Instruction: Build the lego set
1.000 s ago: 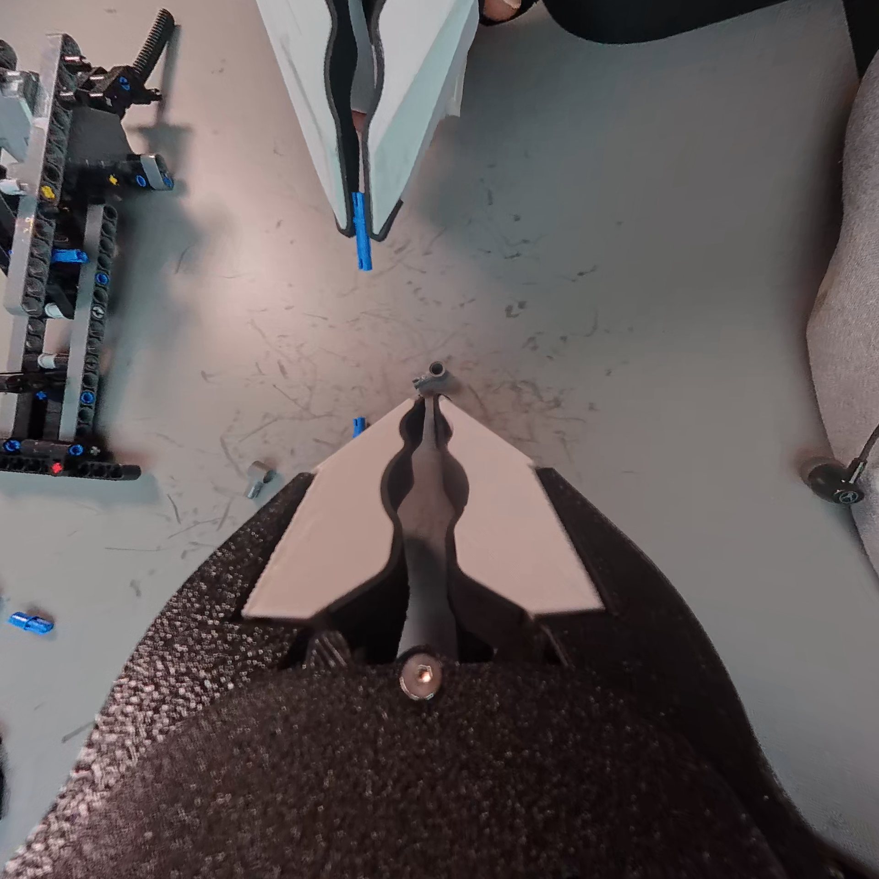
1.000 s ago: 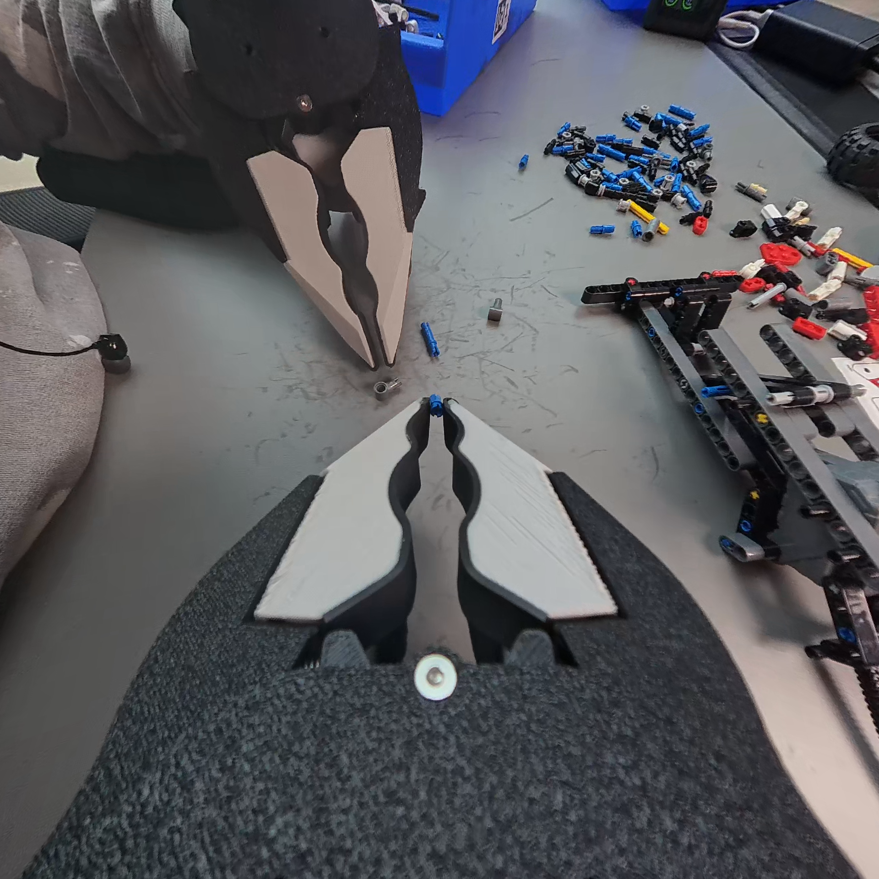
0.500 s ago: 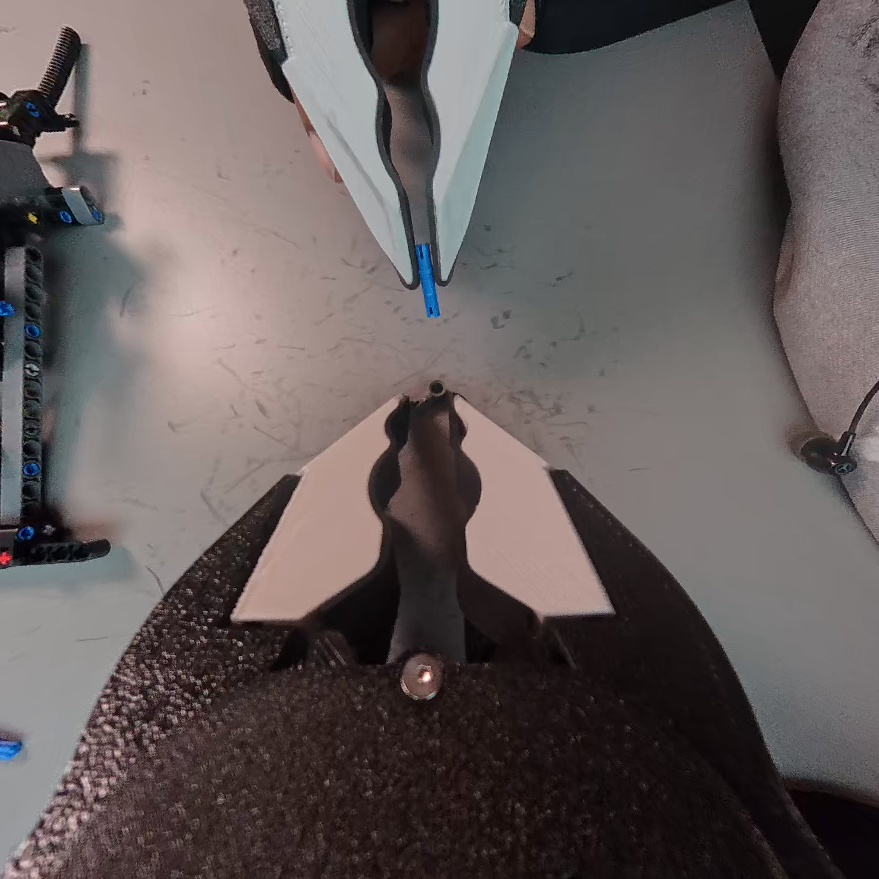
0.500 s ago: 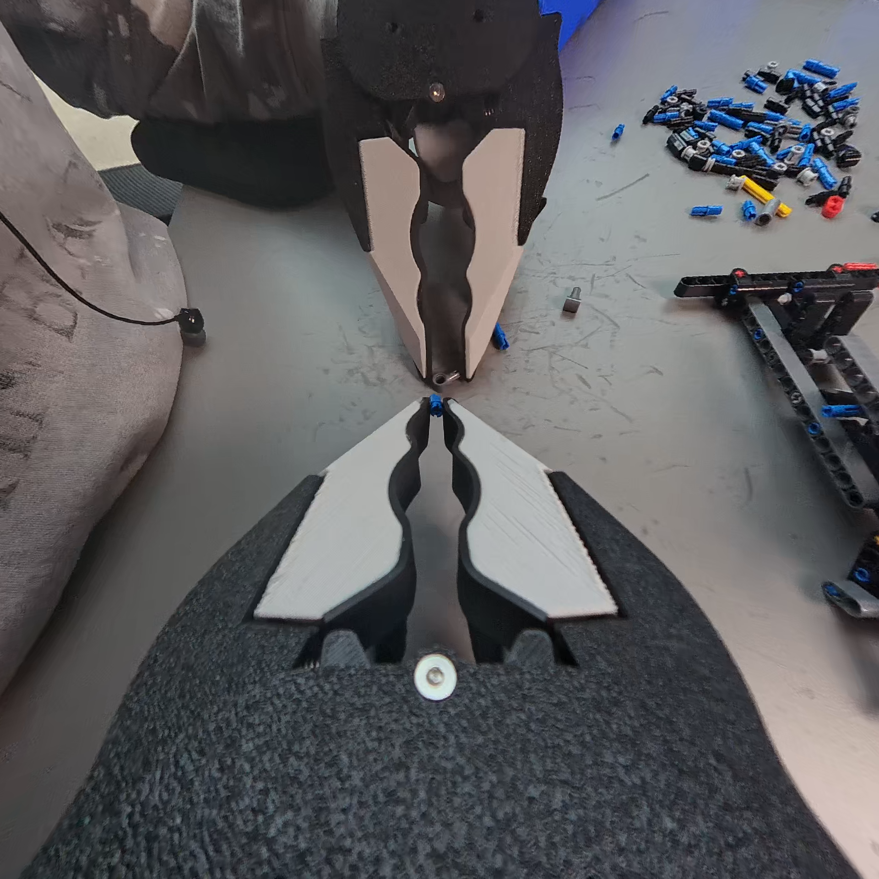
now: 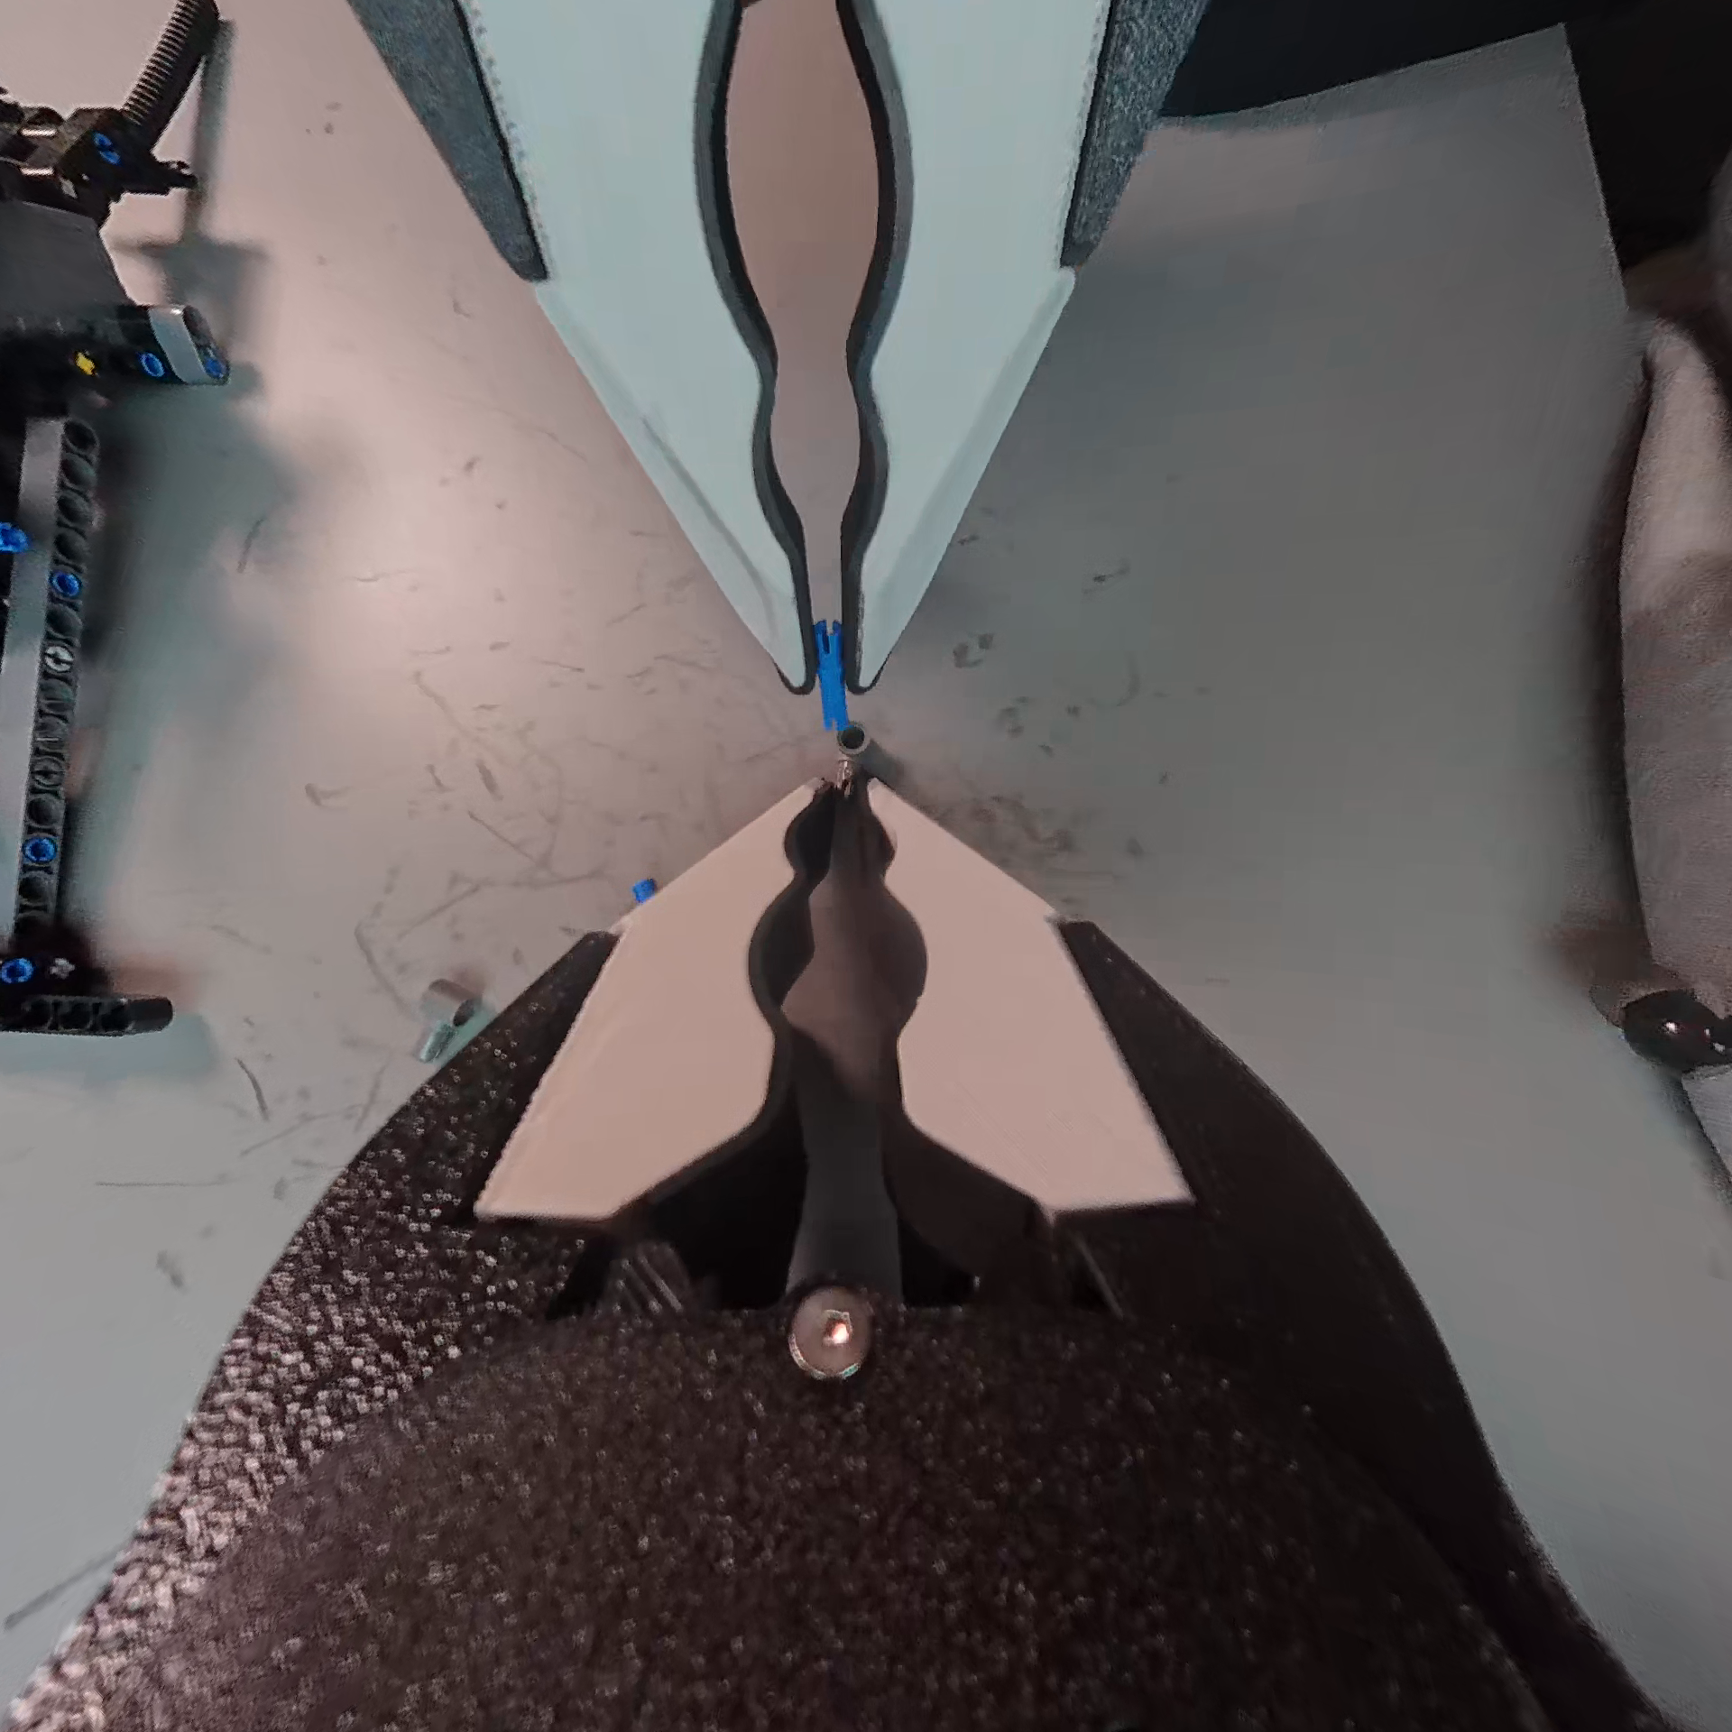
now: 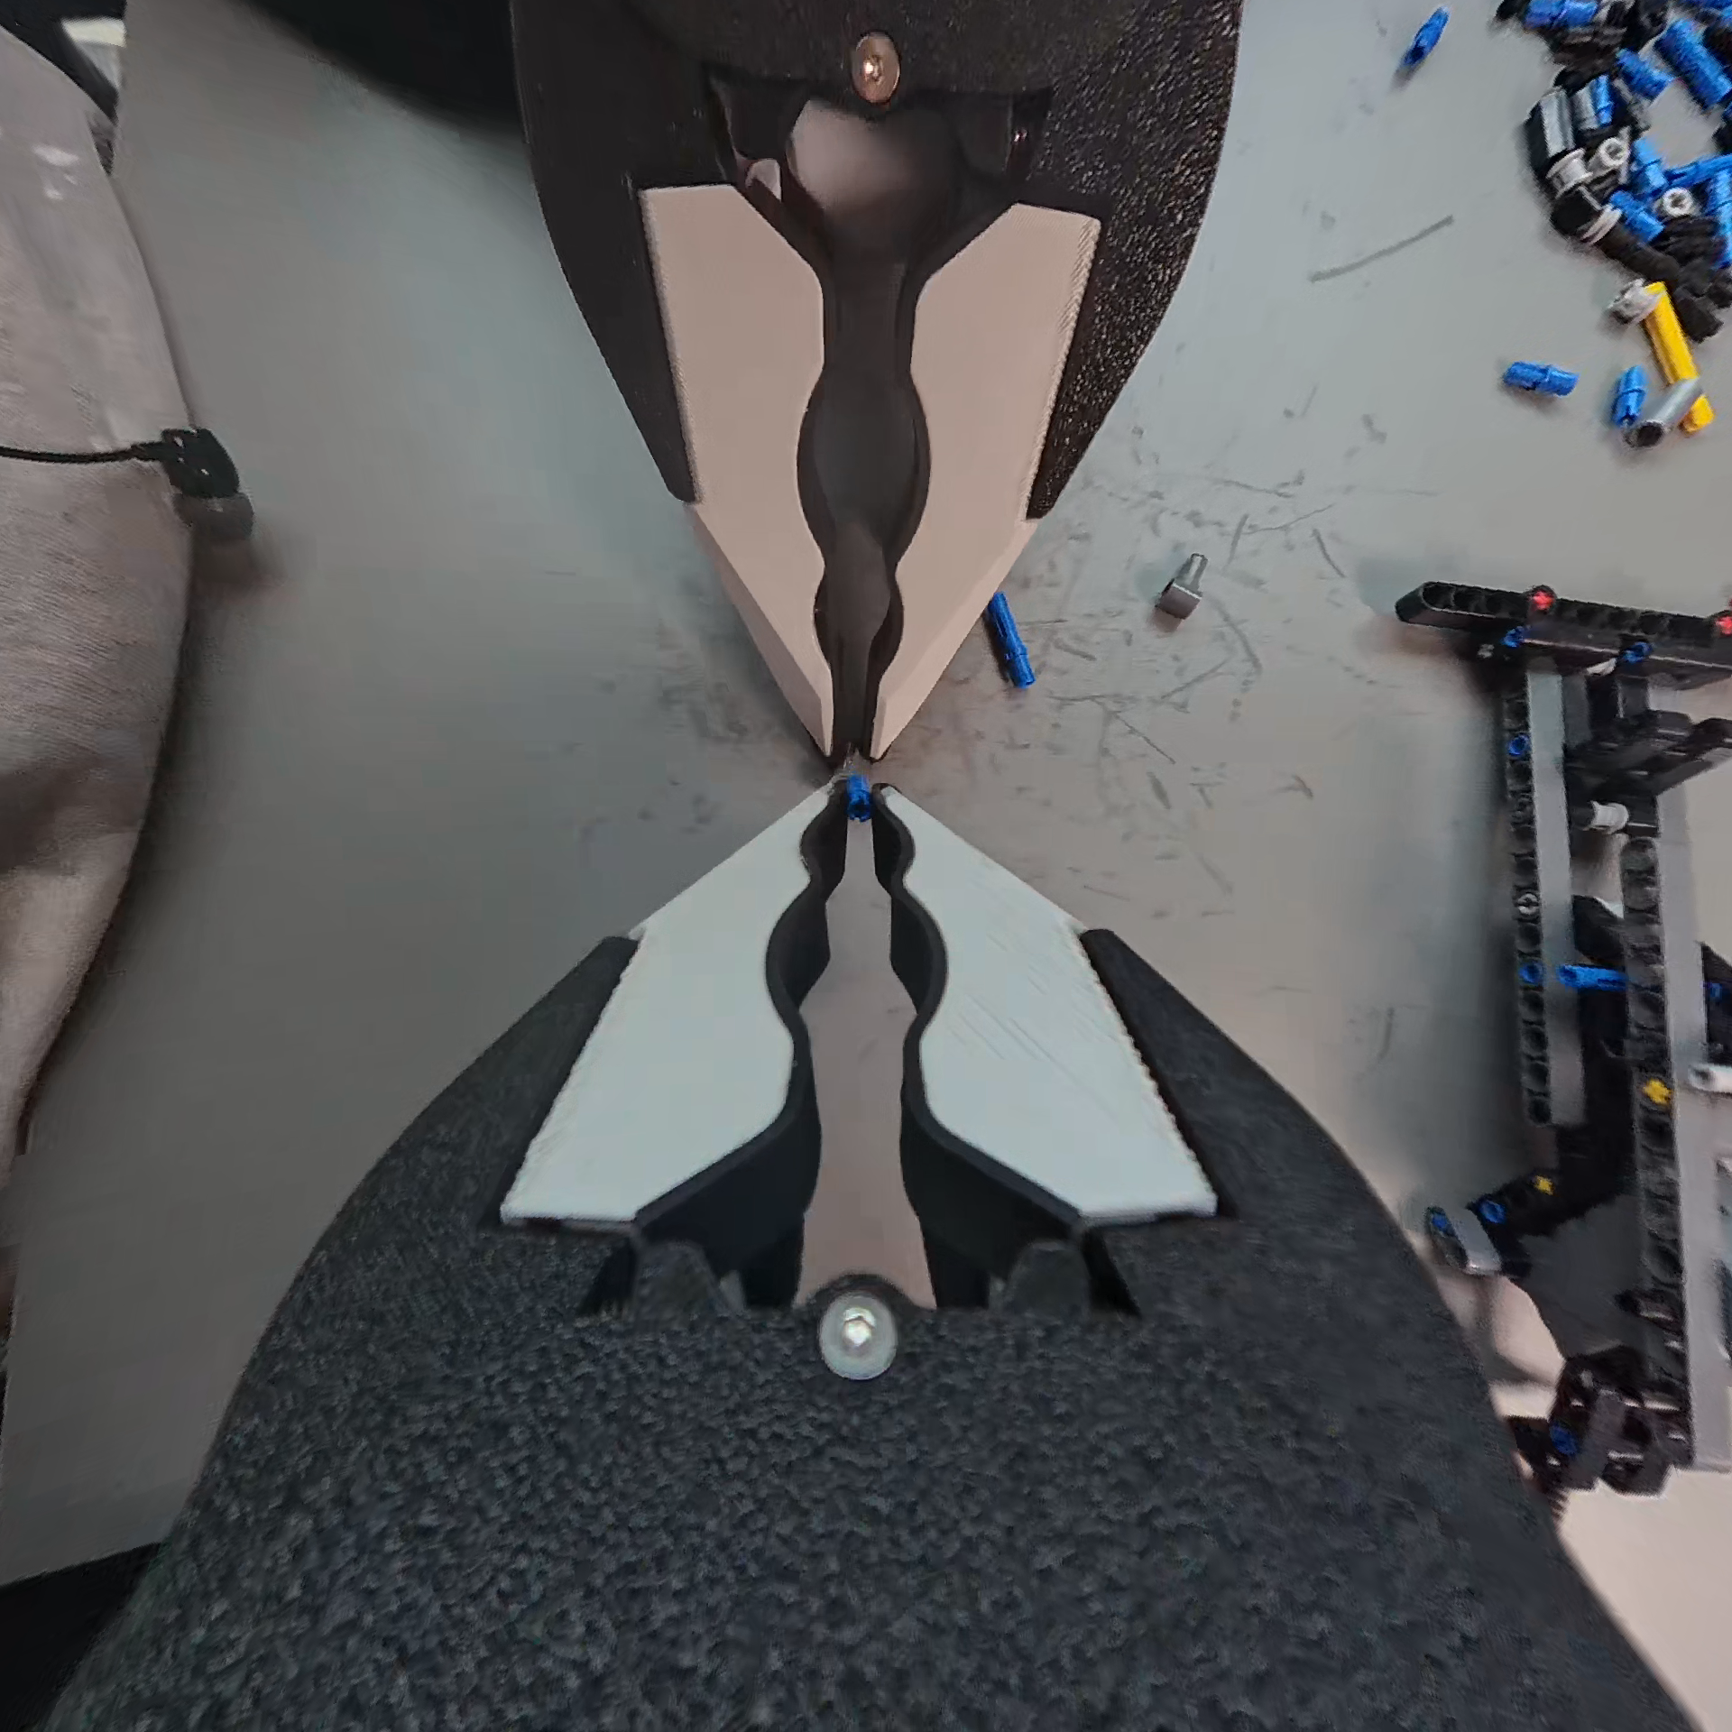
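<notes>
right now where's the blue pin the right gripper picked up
The blue pin is pinched at the tips of the right gripper, mid-frame in both wrist views, its free end almost touching the small grey connector in the left gripper.

The black frame (image 6: pixel 1612 984) runs off the right edge; beyond it, the parts pile (image 6: pixel 1649 169) is also cropped.

Left gripper (image 5: pixel 846 785) and right gripper (image 6: pixel 858 797) tip to tip, fingers (image 6: pixel 947 918) pinched nearly closed
</notes>
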`<state>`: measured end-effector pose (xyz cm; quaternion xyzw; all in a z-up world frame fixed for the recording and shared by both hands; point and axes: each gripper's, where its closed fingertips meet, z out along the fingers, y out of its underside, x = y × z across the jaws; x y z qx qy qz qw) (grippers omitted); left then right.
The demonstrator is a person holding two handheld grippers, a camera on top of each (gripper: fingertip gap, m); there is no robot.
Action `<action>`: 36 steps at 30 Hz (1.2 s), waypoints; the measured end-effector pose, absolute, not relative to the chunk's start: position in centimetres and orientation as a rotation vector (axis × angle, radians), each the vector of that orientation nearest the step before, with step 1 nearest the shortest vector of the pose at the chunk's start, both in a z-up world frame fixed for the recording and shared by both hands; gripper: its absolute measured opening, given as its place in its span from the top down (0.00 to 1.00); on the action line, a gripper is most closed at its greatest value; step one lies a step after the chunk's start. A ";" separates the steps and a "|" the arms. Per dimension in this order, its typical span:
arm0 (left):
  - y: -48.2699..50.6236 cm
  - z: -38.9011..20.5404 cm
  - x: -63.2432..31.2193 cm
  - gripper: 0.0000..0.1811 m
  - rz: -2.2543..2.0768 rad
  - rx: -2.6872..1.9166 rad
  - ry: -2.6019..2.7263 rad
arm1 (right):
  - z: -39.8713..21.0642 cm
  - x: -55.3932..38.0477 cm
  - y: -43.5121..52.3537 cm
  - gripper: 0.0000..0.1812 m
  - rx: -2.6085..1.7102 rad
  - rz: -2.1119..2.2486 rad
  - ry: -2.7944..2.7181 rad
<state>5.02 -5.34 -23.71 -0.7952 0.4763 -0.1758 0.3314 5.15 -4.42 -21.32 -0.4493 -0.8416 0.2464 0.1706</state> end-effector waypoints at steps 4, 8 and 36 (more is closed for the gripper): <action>-5.4 -23.7 5.0 0.96 -0.461 -2.074 1.226 | -22.0 5.3 -4.7 0.97 -1.269 0.580 -2.483; -5.5 -23.7 4.9 0.96 -0.464 -2.062 1.227 | -22.0 5.4 -4.8 0.98 -1.257 0.500 -2.527; -5.4 -23.7 4.8 0.96 -0.464 -2.048 1.221 | -22.2 4.6 -5.1 0.98 -1.444 0.714 -2.353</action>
